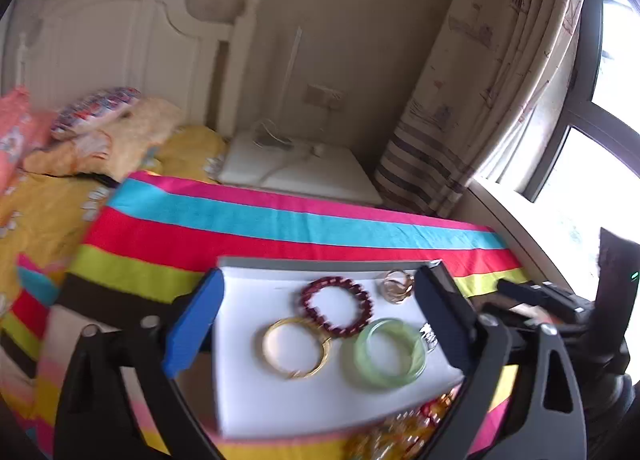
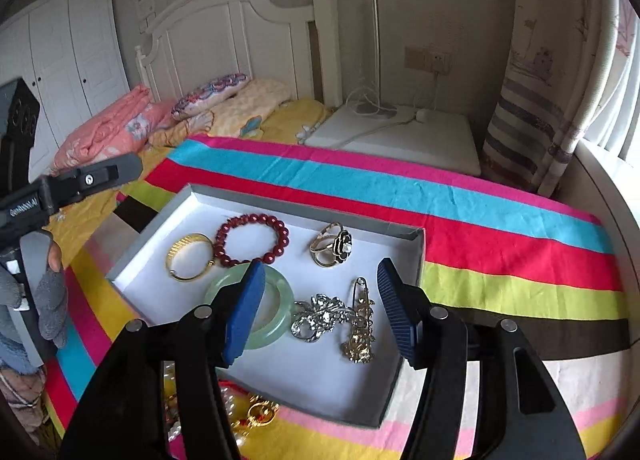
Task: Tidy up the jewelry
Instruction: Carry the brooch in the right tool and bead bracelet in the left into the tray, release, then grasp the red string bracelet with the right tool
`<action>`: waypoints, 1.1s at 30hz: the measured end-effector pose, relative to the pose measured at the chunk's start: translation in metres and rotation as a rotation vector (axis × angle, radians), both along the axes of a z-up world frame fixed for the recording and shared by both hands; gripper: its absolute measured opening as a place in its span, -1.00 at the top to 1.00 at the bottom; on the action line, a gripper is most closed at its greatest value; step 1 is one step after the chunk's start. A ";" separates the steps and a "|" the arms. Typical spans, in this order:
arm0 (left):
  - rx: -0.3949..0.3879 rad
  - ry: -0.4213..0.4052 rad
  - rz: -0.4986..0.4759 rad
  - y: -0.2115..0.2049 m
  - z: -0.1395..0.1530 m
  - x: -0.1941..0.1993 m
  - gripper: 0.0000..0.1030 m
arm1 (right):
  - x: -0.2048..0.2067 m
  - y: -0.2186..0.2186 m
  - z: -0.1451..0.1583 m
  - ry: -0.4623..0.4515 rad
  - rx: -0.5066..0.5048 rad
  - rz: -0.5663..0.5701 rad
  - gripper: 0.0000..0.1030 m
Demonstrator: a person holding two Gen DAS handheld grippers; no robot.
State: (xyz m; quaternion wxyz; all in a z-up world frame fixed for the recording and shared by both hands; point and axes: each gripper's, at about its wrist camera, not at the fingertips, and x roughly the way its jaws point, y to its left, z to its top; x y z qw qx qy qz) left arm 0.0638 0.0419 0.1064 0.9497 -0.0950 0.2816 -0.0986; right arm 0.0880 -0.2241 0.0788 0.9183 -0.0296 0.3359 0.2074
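Bedroom, striped blanket (image 2: 460,196) over the bed, white headboard at upper left. Shallow white tray (image 2: 404,234) at lower centre holding red bead bracelet (image 2: 251,238), gold bangle (image 2: 190,257), green jade bangle (image 2: 276,302), flower ring (image 2: 334,248), two brooches (image 2: 340,320). Left tongs (image 1: 320,324) spread wide, empty. Right tongs (image 2: 320,312) partly open above the brooches, gripping nothing.

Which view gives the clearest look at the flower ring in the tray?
The right wrist view: the flower ring lies sharp and unobstructed at the far side of the tray, black flower face visible. In the left wrist view it is a blurred gold shape beside the gripper's finger.
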 end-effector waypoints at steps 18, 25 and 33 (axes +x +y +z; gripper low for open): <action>0.095 0.185 0.059 0.012 -0.084 -0.111 -0.95 | -0.115 0.002 -0.047 0.028 -0.100 0.026 -0.63; -0.006 0.228 0.031 0.025 -0.091 -0.104 -0.95 | -0.118 0.044 -0.051 0.016 -0.164 0.086 -0.20; -0.036 0.225 0.020 0.024 -0.090 -0.104 -0.95 | -0.100 0.071 -0.057 0.056 -0.174 0.104 0.22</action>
